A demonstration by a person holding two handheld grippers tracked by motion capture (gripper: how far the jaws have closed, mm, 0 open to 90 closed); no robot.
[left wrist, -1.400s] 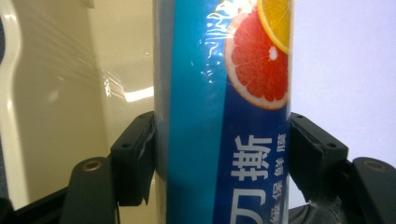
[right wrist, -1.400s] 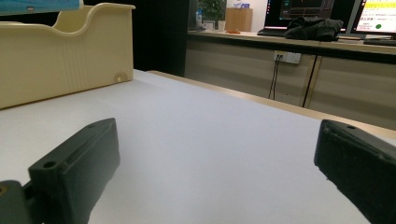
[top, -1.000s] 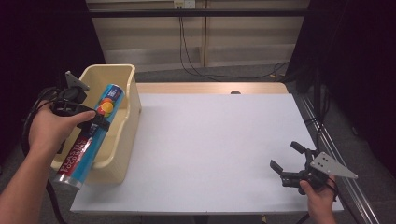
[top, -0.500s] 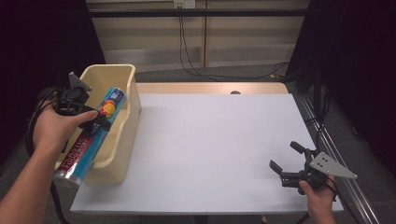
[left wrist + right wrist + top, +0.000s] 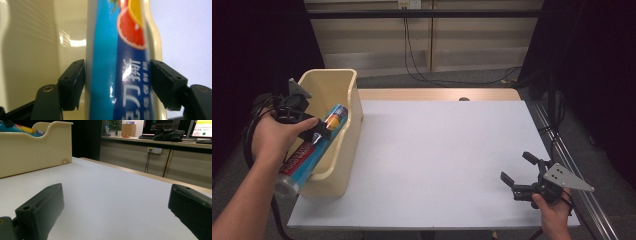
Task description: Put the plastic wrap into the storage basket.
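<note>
Half the blue tube [image 5: 310,148] overhangs the bin [image 5: 346,87].

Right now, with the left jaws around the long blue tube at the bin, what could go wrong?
1. The blue tube is long and gripped near its middle, so it may tilt or slip in the left gripper.
2. Its low end overhangs the cream bin; it might catch the rim and drag the bin.

A bin [image 5: 343,87] stands on the table [image 5: 437,150] at its left edge. A tube [image 5: 314,145] lies tilted in the bin, its near end projecting over the front rim.
</note>
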